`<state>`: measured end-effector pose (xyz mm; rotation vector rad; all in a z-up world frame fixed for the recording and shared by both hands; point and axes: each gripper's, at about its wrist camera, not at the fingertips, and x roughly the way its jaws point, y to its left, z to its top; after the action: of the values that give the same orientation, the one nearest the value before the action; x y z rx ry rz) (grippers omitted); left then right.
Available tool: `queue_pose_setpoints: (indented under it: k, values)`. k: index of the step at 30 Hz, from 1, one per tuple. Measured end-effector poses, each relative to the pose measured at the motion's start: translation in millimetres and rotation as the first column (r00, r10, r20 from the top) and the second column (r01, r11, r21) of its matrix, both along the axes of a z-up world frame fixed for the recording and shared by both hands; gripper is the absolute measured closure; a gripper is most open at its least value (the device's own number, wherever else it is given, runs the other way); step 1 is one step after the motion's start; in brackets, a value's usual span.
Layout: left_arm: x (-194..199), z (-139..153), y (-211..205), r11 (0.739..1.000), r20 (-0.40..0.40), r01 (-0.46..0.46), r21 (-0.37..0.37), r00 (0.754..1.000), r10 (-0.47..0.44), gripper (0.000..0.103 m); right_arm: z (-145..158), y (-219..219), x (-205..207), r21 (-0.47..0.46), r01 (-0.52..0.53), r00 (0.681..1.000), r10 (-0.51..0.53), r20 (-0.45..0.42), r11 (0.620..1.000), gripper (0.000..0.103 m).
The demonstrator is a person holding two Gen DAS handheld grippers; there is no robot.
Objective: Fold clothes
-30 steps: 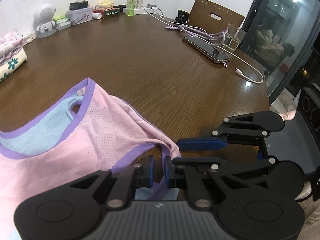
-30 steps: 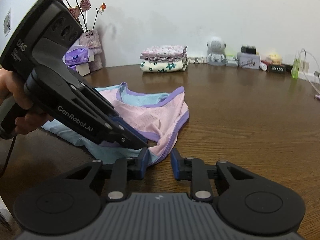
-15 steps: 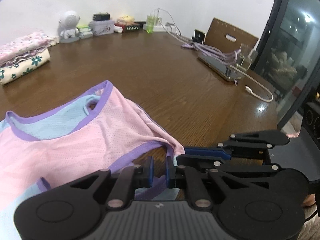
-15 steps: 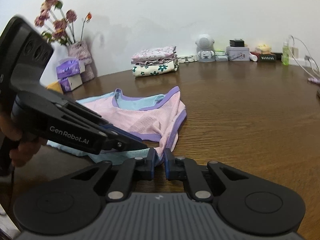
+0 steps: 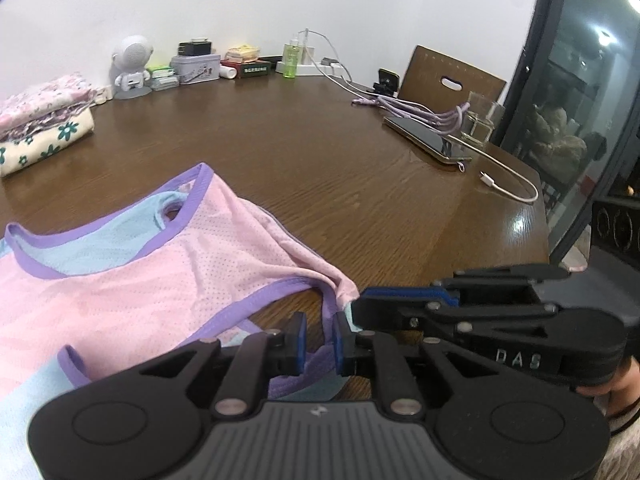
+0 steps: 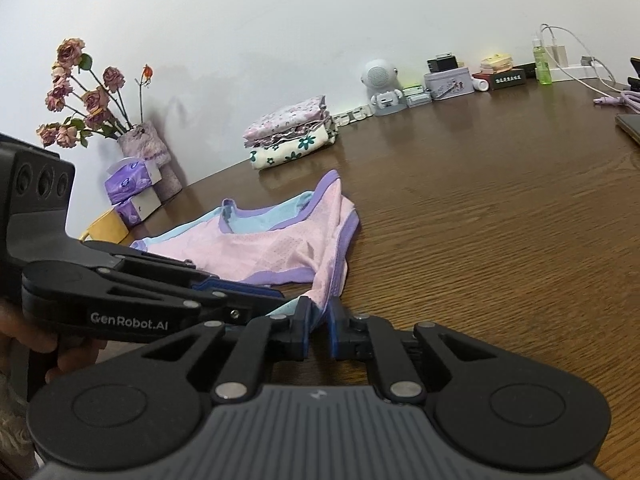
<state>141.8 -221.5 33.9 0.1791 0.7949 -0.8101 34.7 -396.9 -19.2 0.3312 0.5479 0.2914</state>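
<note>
A pink mesh vest (image 5: 140,280) with purple trim and light-blue lining lies flat on the brown table (image 5: 320,160). Its near corner strap (image 5: 326,312) runs between the fingers of my left gripper (image 5: 320,338). Those jaws are opening, and bare table shows beside the strap. My right gripper (image 6: 319,332) is shut on the same corner of the vest (image 6: 280,248). In the left wrist view the right gripper (image 5: 356,306) comes in from the right and meets the fabric tip. In the right wrist view the left gripper (image 6: 280,300) reaches in from the left, held by a hand.
A folded stack of floral clothes (image 6: 292,136) sits at the back by the wall. A vase of dried flowers (image 6: 140,140) and tissue boxes (image 6: 132,188) stand at the left. A phone (image 5: 428,140), a glass (image 5: 480,120) and cables (image 5: 512,188) lie to the right, with small items along the wall.
My right gripper's jaws have come together on the vest corner and the gripper has rolled. The left gripper's jaws have parted a little around the strap.
</note>
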Motion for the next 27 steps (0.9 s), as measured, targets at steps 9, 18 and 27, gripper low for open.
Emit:
queue_pose_setpoints:
  k: [9,18,27]
  values:
    - [-6,0,-7,1.0,0.047,0.008,0.026,0.999,-0.009,0.085,8,-4,15,0.07,0.022,1.0,-0.022,-0.005,0.997,0.092]
    - [-13,-2,-19,0.997,0.118,0.028,0.077,0.992,-0.037,0.079,-2,-7,17,0.075,0.068,0.997,-0.064,-0.051,0.995,0.094]
    - [-7,-6,-18,0.997,0.083,0.073,0.022,0.994,-0.074,0.098,-6,-17,19,0.156,0.073,0.996,-0.063,-0.068,0.985,0.096]
